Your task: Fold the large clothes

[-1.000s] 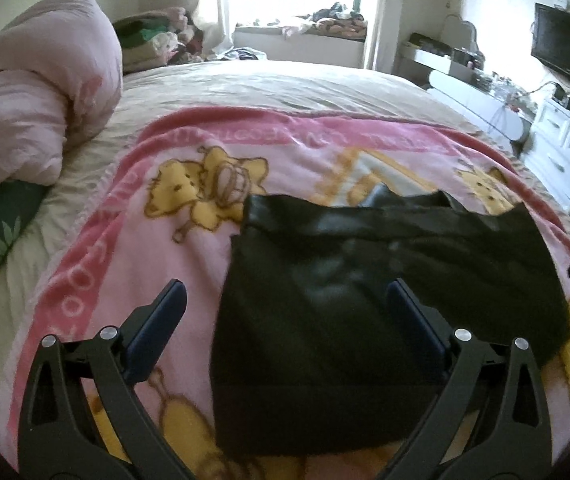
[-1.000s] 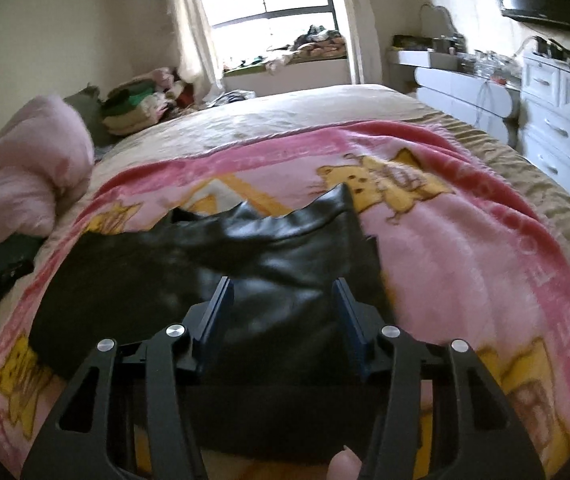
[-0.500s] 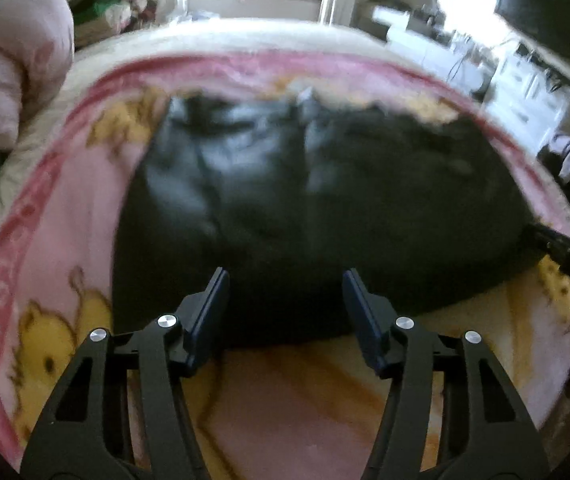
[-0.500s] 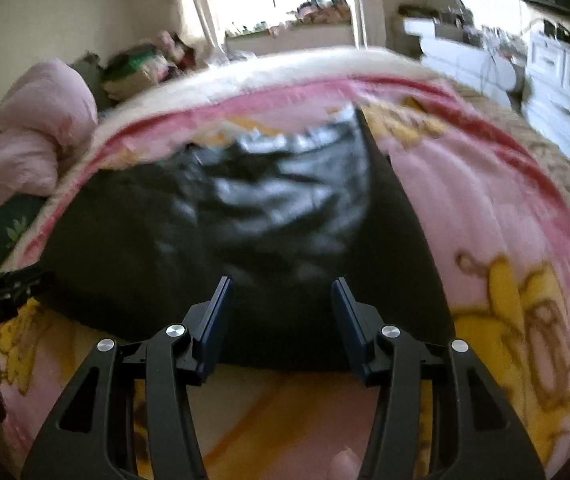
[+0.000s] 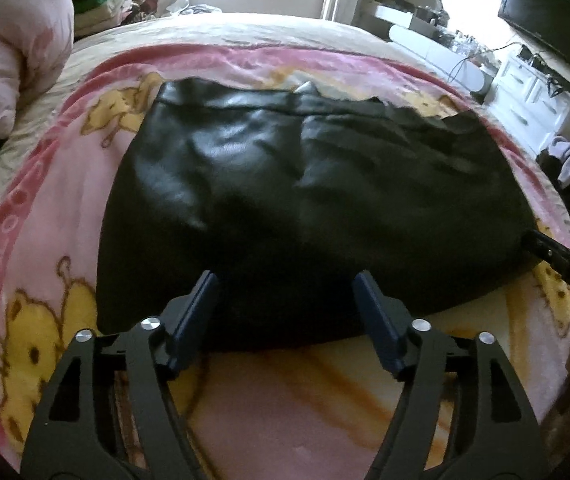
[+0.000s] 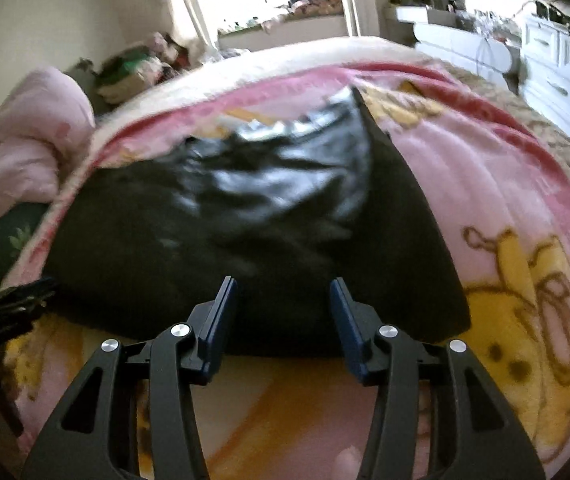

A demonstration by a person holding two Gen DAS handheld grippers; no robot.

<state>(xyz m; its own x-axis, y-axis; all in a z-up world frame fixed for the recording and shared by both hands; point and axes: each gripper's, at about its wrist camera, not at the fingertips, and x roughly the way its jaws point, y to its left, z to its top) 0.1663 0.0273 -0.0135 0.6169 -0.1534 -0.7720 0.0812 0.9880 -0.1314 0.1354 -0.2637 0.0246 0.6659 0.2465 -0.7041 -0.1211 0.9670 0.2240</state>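
Two hand-held grippers hang over the near hem of a black garment (image 5: 309, 200) spread flat on a pink cartoon blanket (image 5: 45, 240) that covers the bed (image 5: 285, 28). The left hand-held gripper (image 5: 287, 286) stands released, its jaws set well apart after just opening wider, and its blue fingertips (image 5: 205, 288) sit over the garment's near edge with dark cloth showing in the gap between them, but no pad pinches a fold. The right hand-held gripper (image 6: 283, 290) is also released, at a narrower gap, and its blue pads (image 6: 225, 292) sit over the same hem farther toward the garment's right side, with cloth seen between them and nothing clamped. Whether any fingertip actually rests on the cloth cannot be told from these angles. The garment lies directly ahead of both grippers, its shiny, wrinkled surface running away from them toward the far side of the blanket, where an uneven edge with small points shows. In the left wrist view a dark bar beside the garment's right edge is cut off by the frame; in the right wrist view a dark shape at the garment's left corner is blurred. The right wrist view is smeared overall, so the garment's folds there are hard to read. A pale blur, perhaps a fingertip, shows at the bottom edge.
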